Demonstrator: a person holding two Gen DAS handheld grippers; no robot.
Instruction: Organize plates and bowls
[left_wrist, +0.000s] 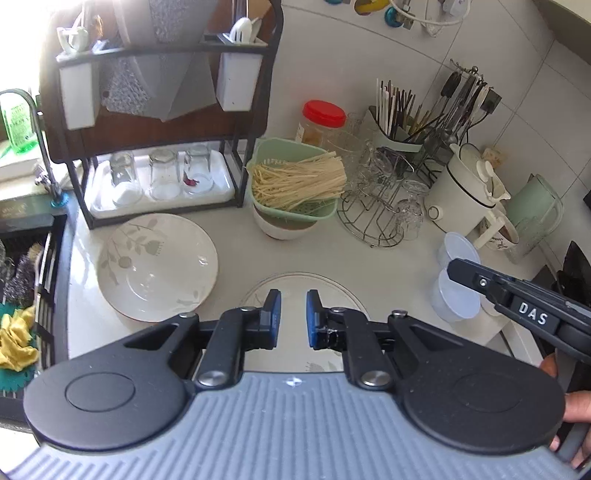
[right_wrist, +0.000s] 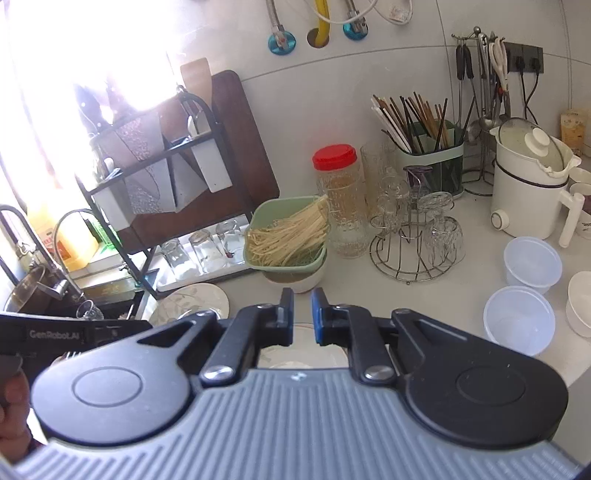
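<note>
I hold both tongs above the worktop. My left tongs are nearly pressed together with nothing between them, and so are my right tongs, also empty. Below the left tongs lies a clear glass plate, flat on the worktop. Just to its left sits a white plate with a leaf pattern, in front of the black dish rack with upturned glasses. Behind the glass plate stands a green strainer of dry noodles stacked on a white bowl. Two clear plastic tubs stand to the right, near a white electric pot.
</note>
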